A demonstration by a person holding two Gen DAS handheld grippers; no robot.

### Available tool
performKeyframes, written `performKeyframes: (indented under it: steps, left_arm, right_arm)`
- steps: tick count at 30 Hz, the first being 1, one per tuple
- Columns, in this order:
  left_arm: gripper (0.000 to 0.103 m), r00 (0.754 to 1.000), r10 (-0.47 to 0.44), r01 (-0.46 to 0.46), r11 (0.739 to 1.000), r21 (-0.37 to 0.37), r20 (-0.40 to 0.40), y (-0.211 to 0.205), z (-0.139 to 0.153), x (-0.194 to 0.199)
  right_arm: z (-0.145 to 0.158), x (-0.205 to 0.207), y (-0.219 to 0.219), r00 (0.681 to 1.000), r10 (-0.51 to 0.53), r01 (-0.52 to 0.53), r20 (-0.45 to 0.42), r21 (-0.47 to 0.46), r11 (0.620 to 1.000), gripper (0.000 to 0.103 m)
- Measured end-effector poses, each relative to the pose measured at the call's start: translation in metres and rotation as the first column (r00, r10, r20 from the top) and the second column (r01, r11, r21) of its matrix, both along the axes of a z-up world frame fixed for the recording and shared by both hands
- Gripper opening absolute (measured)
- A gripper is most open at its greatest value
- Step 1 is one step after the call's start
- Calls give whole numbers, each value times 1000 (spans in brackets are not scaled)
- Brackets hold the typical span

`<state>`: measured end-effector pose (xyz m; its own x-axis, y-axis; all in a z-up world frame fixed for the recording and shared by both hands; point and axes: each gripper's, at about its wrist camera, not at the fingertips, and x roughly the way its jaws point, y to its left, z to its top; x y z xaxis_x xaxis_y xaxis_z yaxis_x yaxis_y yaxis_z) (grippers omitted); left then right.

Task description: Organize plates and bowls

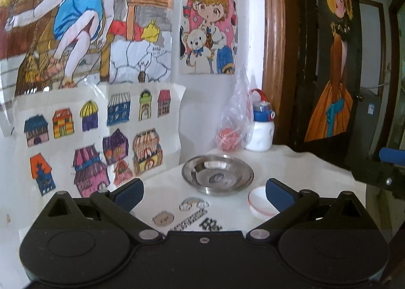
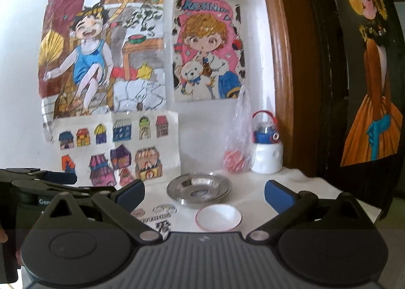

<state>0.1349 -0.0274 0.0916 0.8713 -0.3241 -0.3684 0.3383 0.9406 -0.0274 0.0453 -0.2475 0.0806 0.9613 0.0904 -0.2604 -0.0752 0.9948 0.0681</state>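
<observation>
A shiny steel plate [image 1: 217, 176] [image 2: 199, 187] sits on the white table [image 1: 316, 170] [image 2: 311, 185] toward the wall. In front of it, nearer the right edge, rests a small white bowl with a red rim [image 1: 259, 204] [image 2: 219, 217]. My left gripper [image 1: 203, 194] is open above the table's front left, its right finger partly covering the bowl. My right gripper [image 2: 203, 194] is open too, hovering in front of the bowl with nothing between its fingers. The left gripper [image 2: 68, 177] shows at the left edge of the right wrist view, and the right gripper [image 1: 389, 156] at the right edge of the left one.
A clear plastic bag with something red inside [image 1: 234, 122] [image 2: 238, 147] and a white bottle with a blue-and-red lid [image 1: 262, 127] [image 2: 267, 147] stand at the table's back by the wall. Stickers [image 1: 192, 214] [image 2: 162, 215] lie on the tabletop. Drawings cover the wall; a dark door frame [image 1: 278, 61] rises on the right.
</observation>
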Motion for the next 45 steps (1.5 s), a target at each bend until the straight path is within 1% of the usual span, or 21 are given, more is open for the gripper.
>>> performKeyframes:
  steps: [5, 7, 10, 13, 18, 20, 23, 25, 28, 30, 33, 37, 43, 45]
  left_arm:
    - [102, 999, 3, -3, 1000, 4, -33, 18, -22, -11]
    - [102, 999, 9, -8, 1000, 16, -51, 27, -31, -15]
    - [102, 995, 37, -33, 998, 50, -87, 49, -48, -19]
    - [102, 988, 95, -87, 993, 75, -118, 75, -64, -22]
    - [102, 962, 207, -191, 976, 101, -176, 125, -82, -20]
    - [102, 954, 236, -221, 970, 98, -185, 142, -84, -18]
    - [102, 942, 269, -257, 963, 87, -198, 164, -86, -6]
    - [102, 938, 278, -270, 960, 68, -207, 172, -86, 3]
    - [102, 932, 287, -290, 957, 18, -222, 181, -87, 19]
    - [102, 928, 292, -308, 951, -36, -232, 185, -87, 29]
    - [102, 928, 273, -311, 942, -123, -255, 191, -88, 39]
    - [102, 927, 264, -321, 926, -199, -267, 196, -89, 45]
    - [102, 914, 275, -357, 894, -270, -297, 201, -90, 67]
    - [102, 908, 283, -370, 887, -275, -309, 200, -91, 74]
  right_arm:
    - [-18, 1, 20, 996, 57, -58, -69, -15, 998, 103]
    - [-25, 5, 31, 991, 85, -87, -104, -17, 996, 103]
    - [-36, 13, 48, 980, 134, -137, -148, -13, 990, 103]
    - [-47, 24, 67, 966, 175, -179, -191, -2, 984, 103]
    - [-57, 56, 94, 932, 238, -230, -274, 62, 971, 103]
    - [-57, 75, 104, 916, 264, -244, -303, 103, 964, 103]
    - [-59, 107, 116, 902, 281, -236, -329, 170, 957, 103]
    - [-63, 124, 125, 900, 272, -218, -341, 188, 958, 103]
    - [-71, 145, 138, 907, 249, -192, -341, 190, 963, 103]
    - [-76, 157, 145, 914, 227, -175, -337, 180, 968, 103]
    - [-86, 170, 152, 914, 216, -161, -344, 182, 970, 103]
    - [-96, 184, 155, 908, 211, -143, -362, 205, 968, 103]
    - [-106, 190, 162, 905, 195, -123, -378, 207, 971, 102]
    - [-107, 190, 164, 907, 188, -118, -376, 201, 972, 102]
